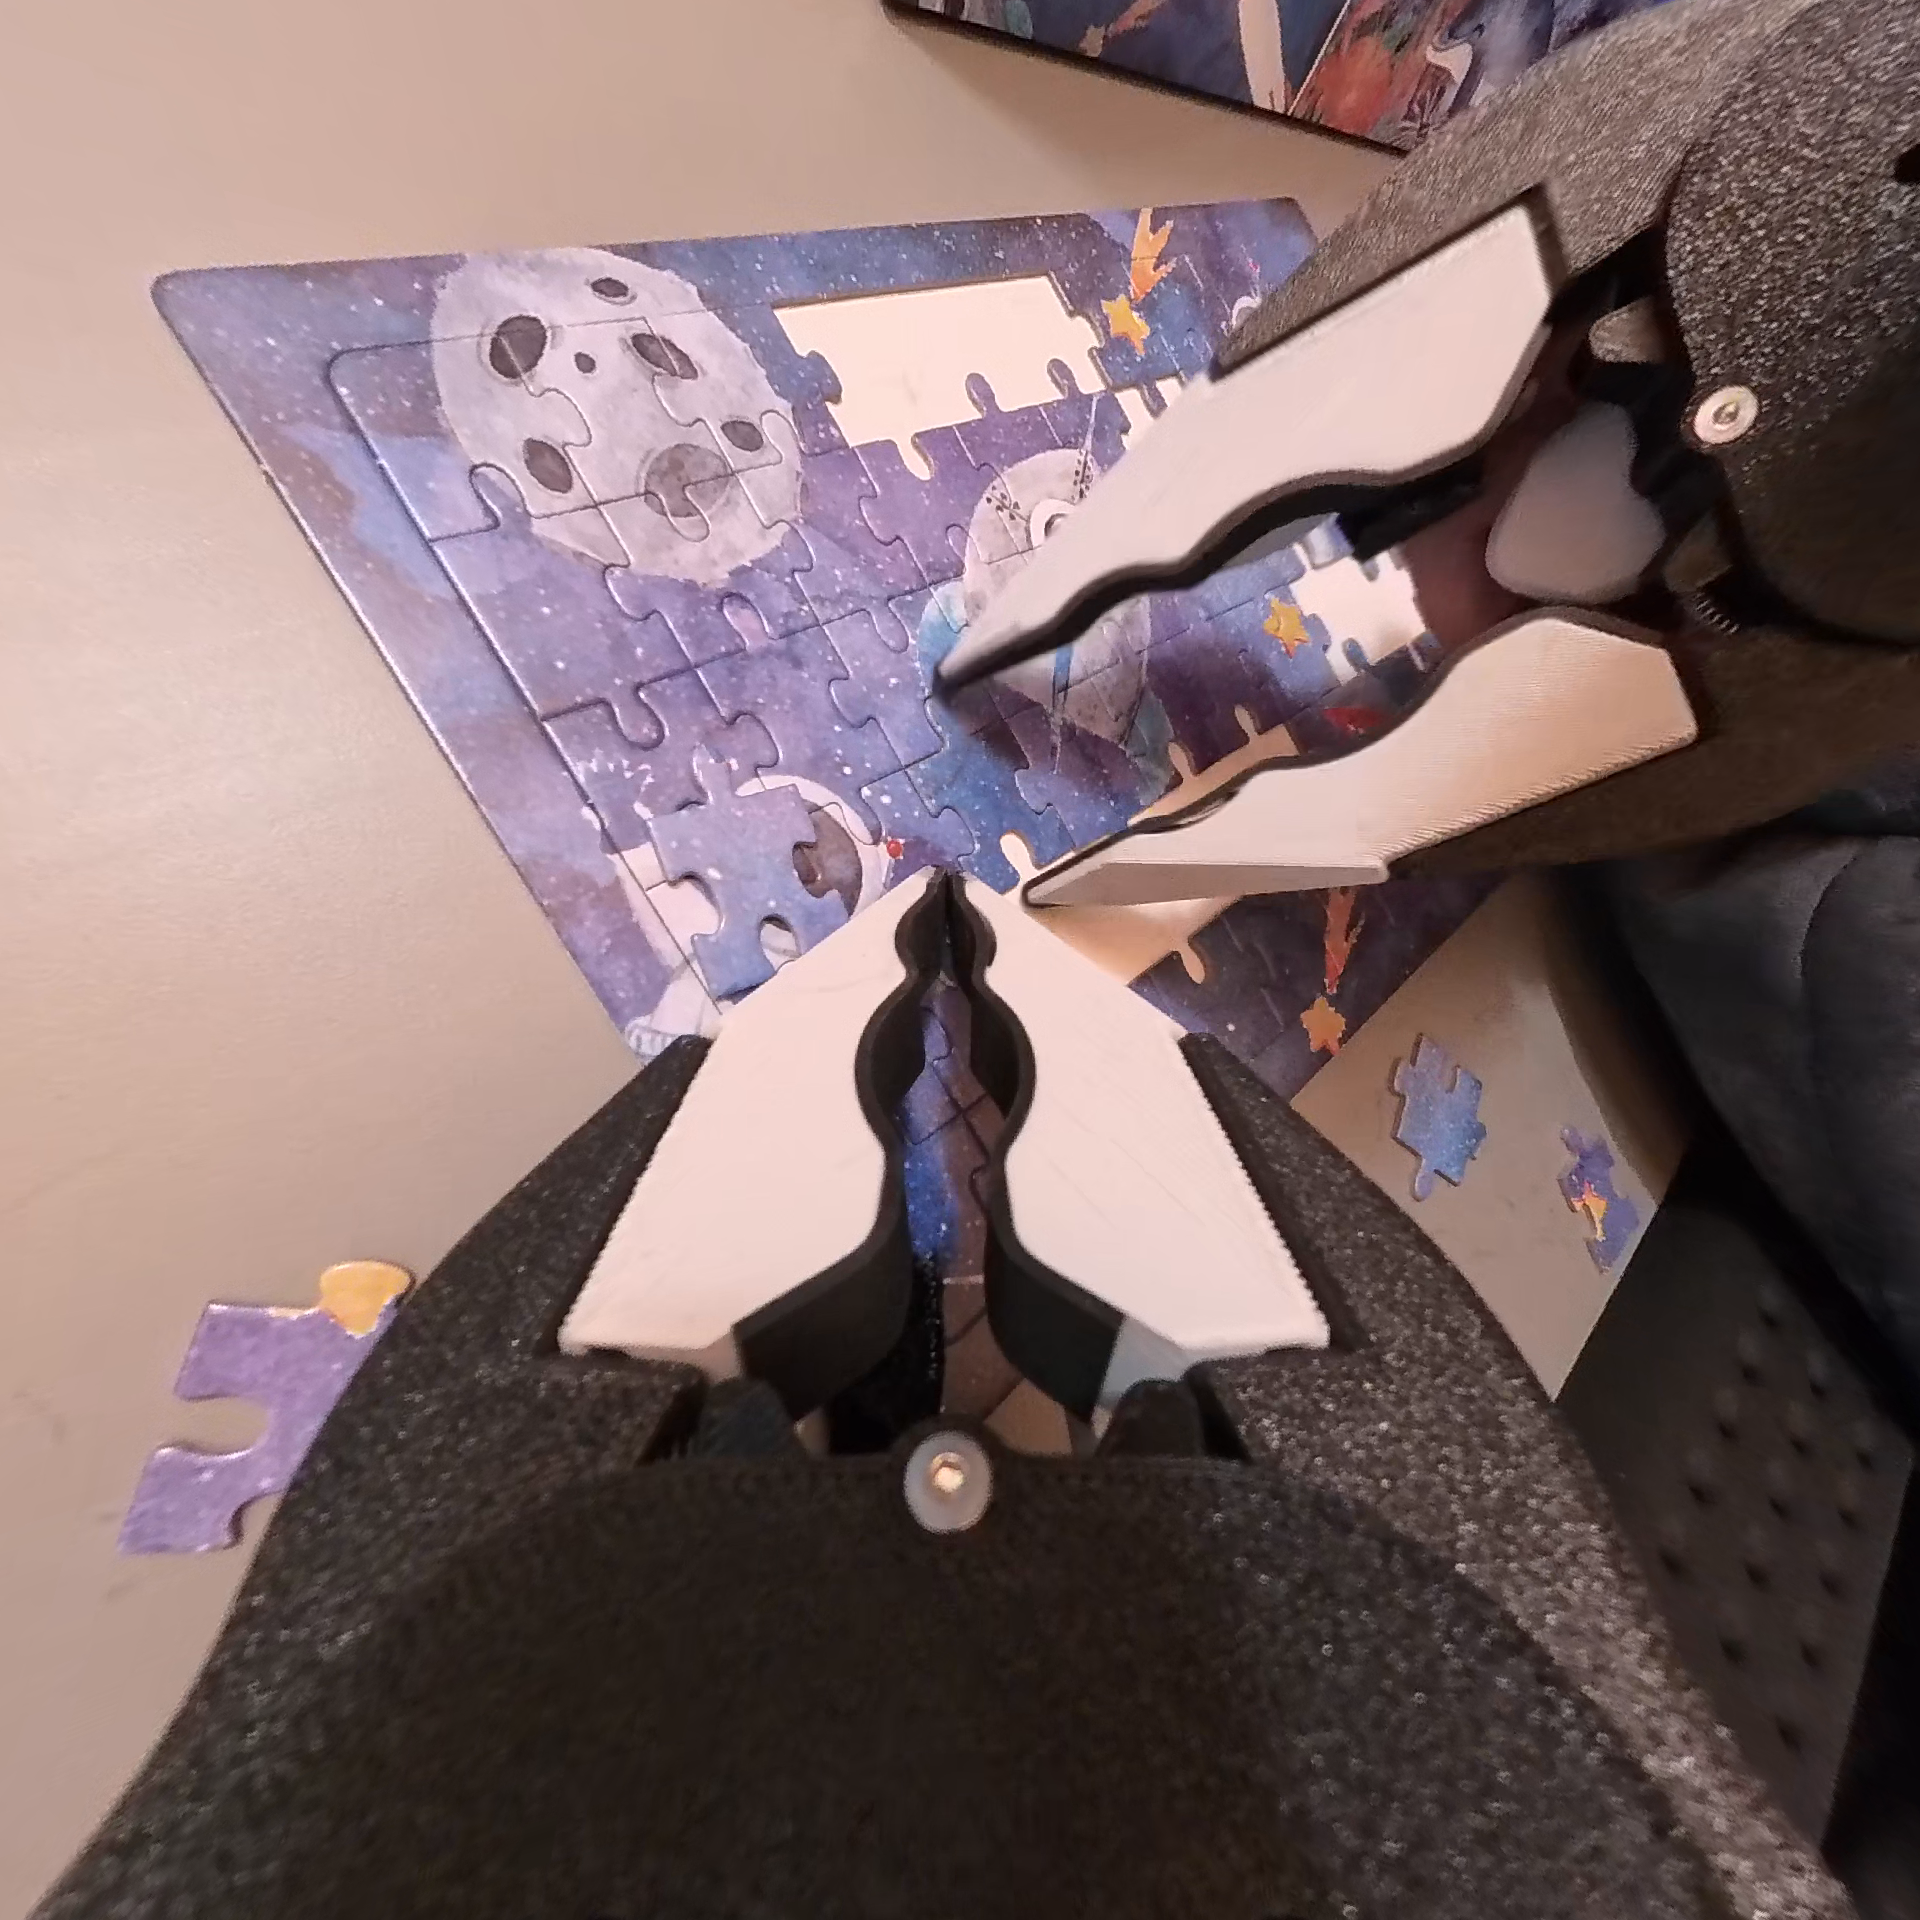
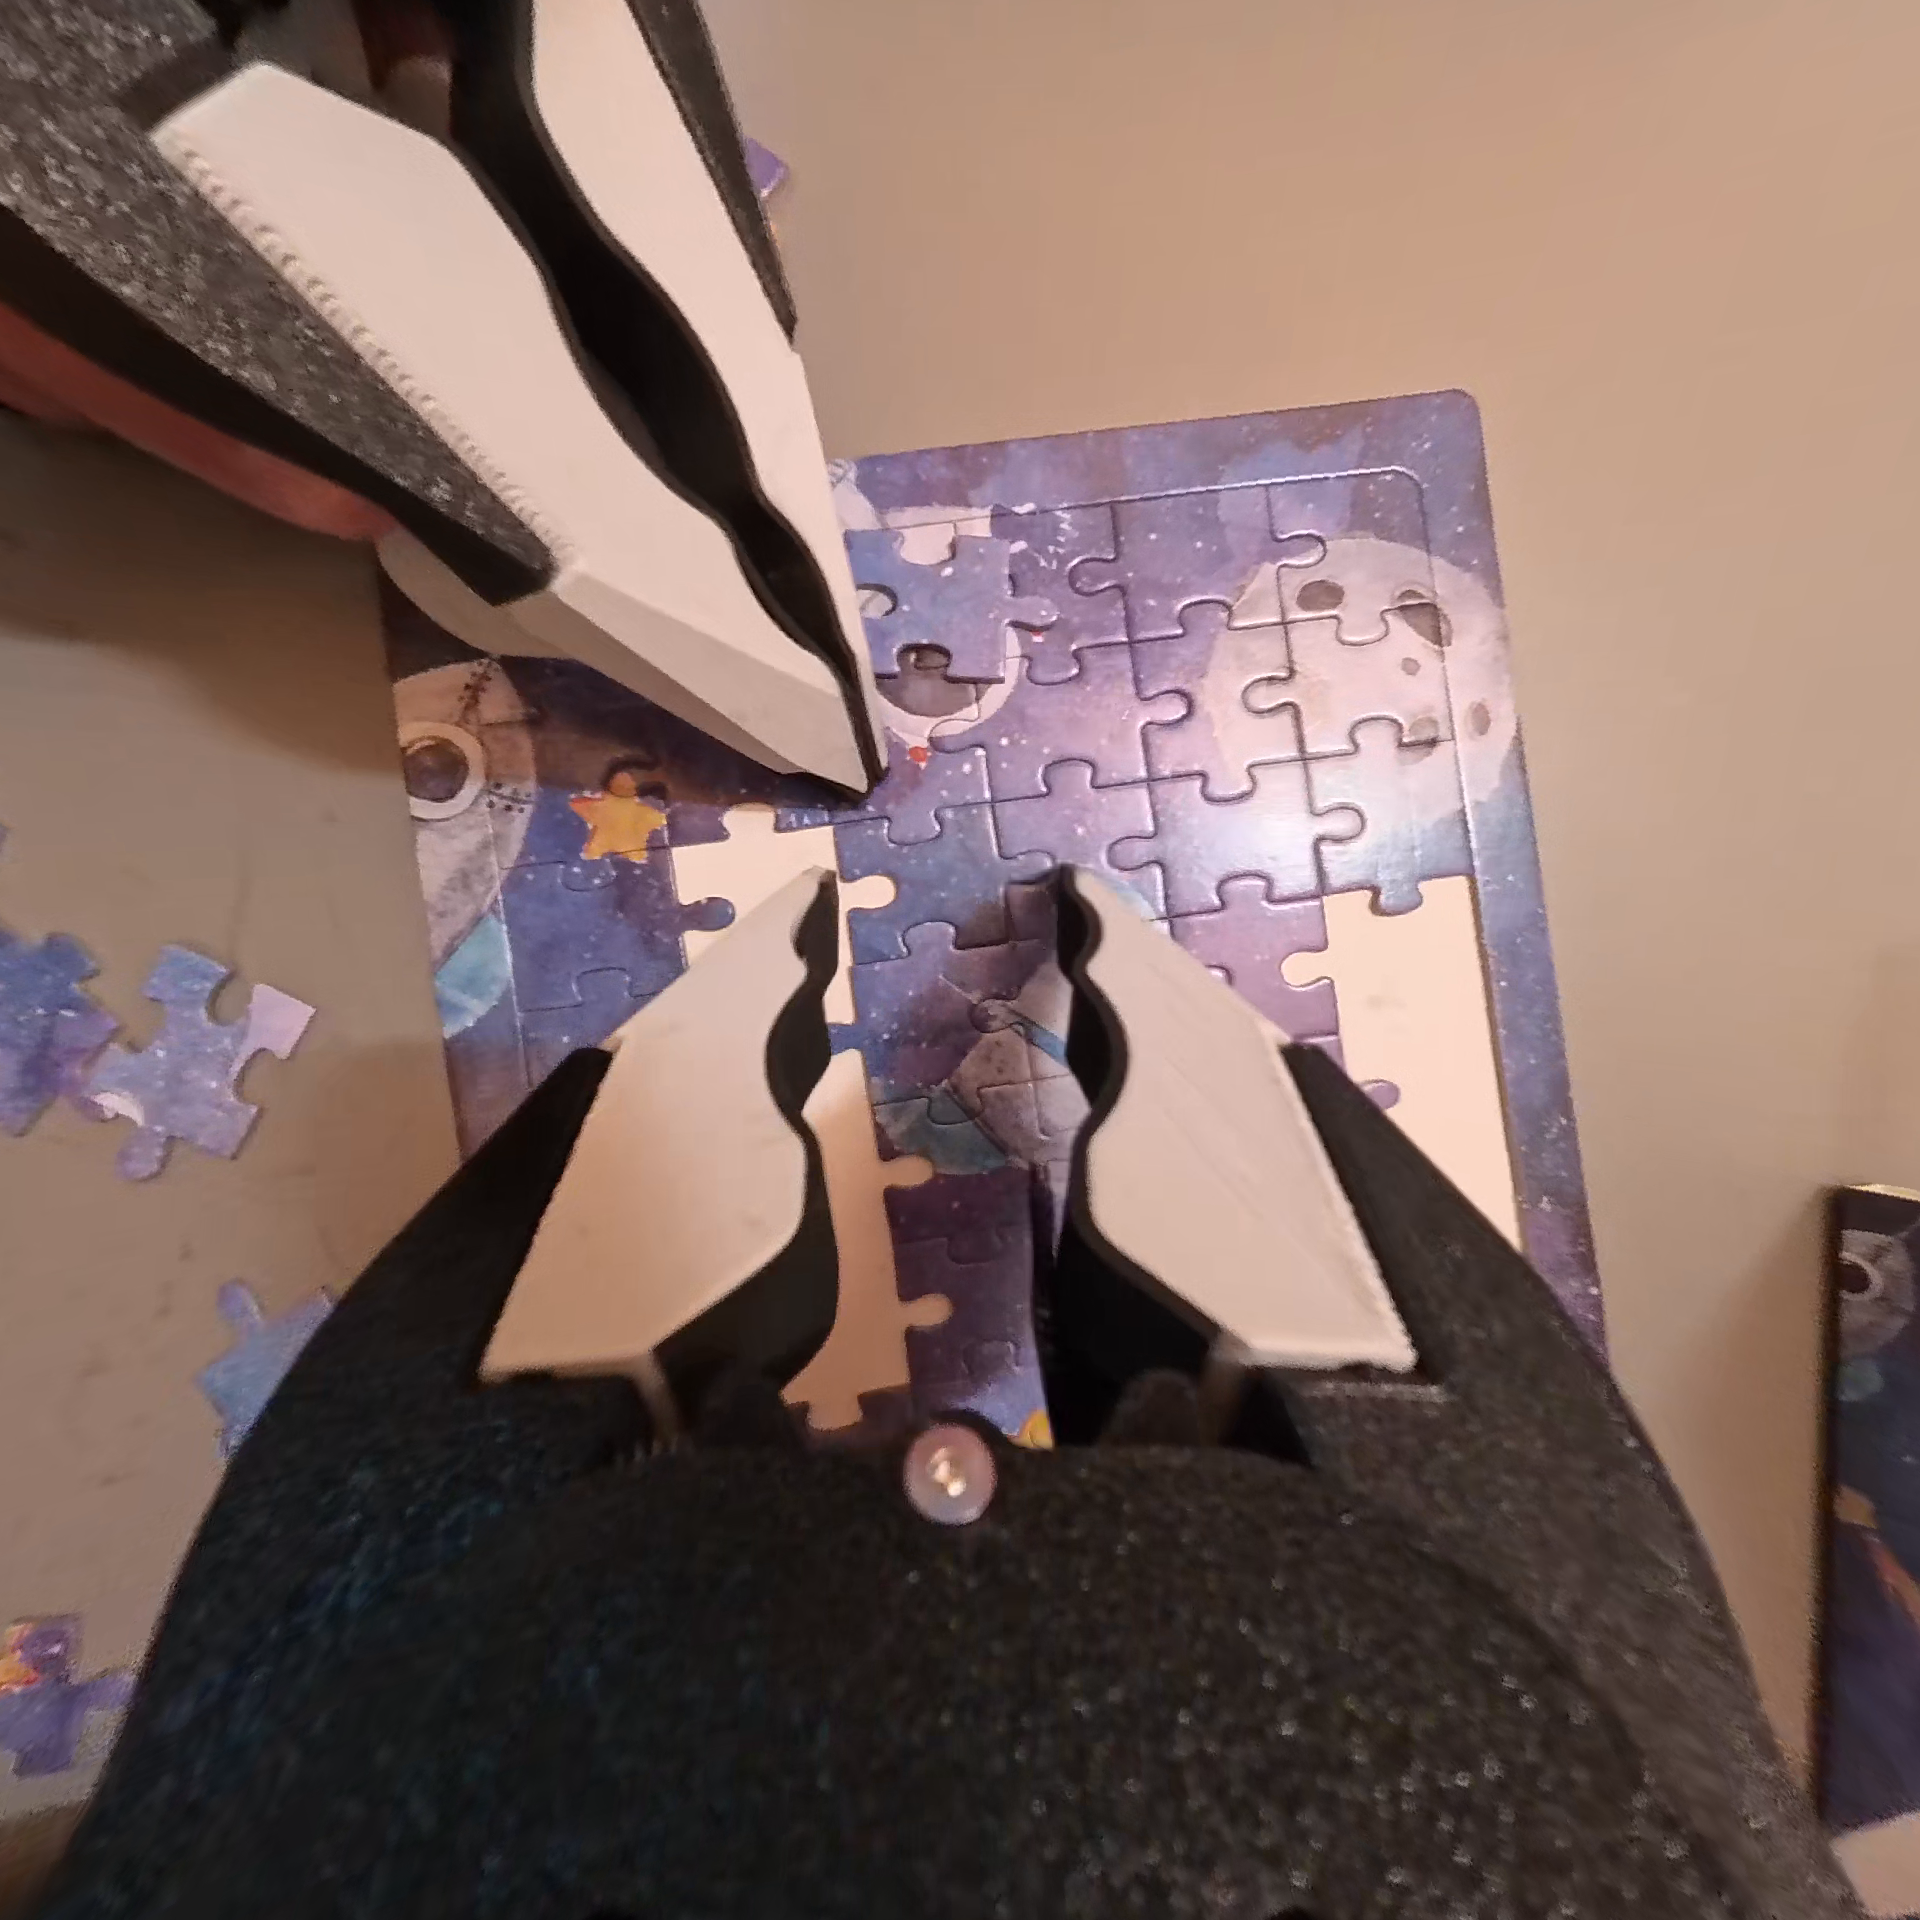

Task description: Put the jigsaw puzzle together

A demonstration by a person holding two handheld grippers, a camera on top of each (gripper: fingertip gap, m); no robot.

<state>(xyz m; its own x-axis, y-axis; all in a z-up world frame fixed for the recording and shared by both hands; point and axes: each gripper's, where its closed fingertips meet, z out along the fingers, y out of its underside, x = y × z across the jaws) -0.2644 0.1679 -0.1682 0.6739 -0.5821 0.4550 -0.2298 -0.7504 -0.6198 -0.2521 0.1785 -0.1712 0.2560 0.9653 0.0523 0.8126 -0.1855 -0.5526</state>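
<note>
Puzzle [image 1: 665,582] lies flat on beige table [image 1: 208,727], partly assembled, one loose piece [image 1: 743,883] resting atop it; left gripper [image 1: 948,883] pinched together beside that piece; right gripper [image 2: 940,883] spread apart above the puzzle; spare pieces [image 2: 197,1049] scattered left.

Puzzle tray [image 1: 260,312]: flat on the beige table [image 1: 156,831], mostly filled; low, no bar to passing above.
Left gripper [image 1: 948,883]: tips pinched together over the tray's near edge, blocking that approach.
Right gripper [image 1: 987,790]: fingers spread over the tray's middle, crowding the left gripper's tips; little gap between the two.
Misplaced piece [image 1: 743,873]: lies loose on top of the fitted pieces, just beside the left gripper's tips.
Empty slots [image 1: 925,353]: far corner gap uncovered, reachable from above.
Table beyond the tray: bare beige surface, open room.
Loose pieces [image 2: 197,1049]: scattered on the table beside the tray.
Picture board [image 2: 1870,1507]: lies near the tray, apart from it.
</note>
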